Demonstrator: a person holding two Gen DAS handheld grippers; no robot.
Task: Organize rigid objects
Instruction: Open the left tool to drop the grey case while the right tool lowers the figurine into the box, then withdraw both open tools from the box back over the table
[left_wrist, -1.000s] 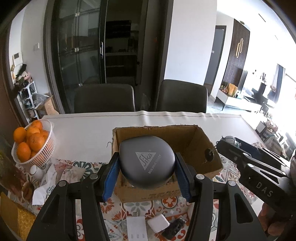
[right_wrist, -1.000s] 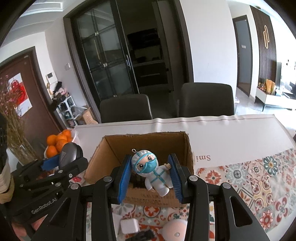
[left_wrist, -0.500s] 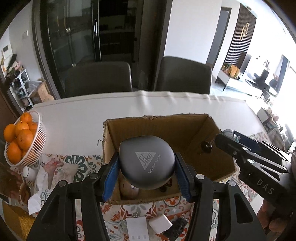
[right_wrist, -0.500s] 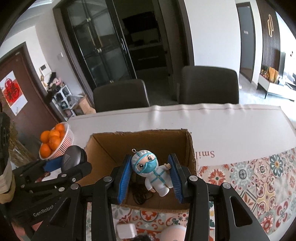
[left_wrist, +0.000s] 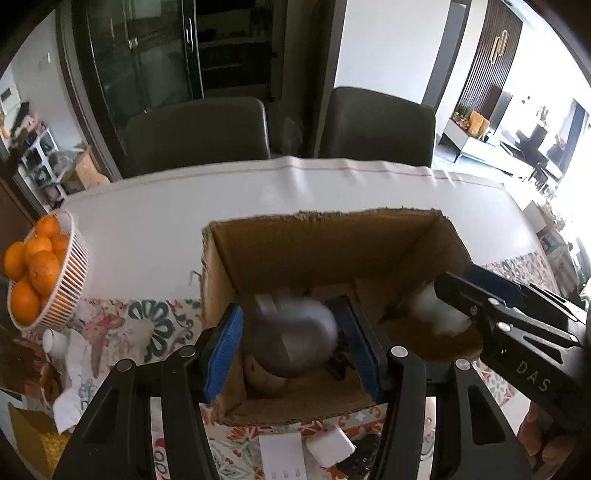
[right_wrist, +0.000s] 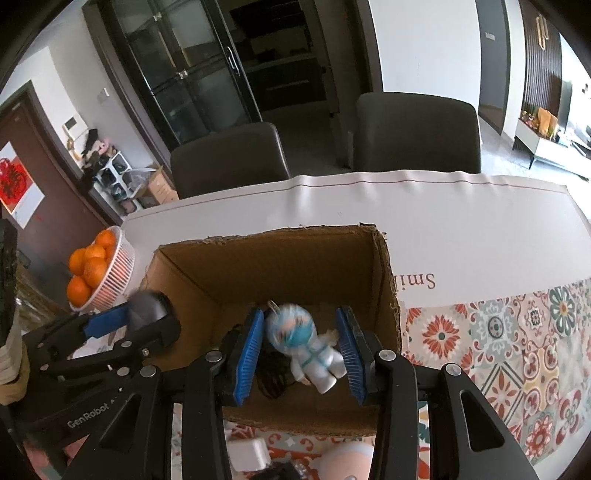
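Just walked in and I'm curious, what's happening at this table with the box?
A person holds a two-finger gripper in each hand over an open cardboard box. The left gripper is opening its jaws around a dark round case, and the right gripper is opening around a small masked figurine. Both items look blurred and loose between the pads, apparently dropping into the box.
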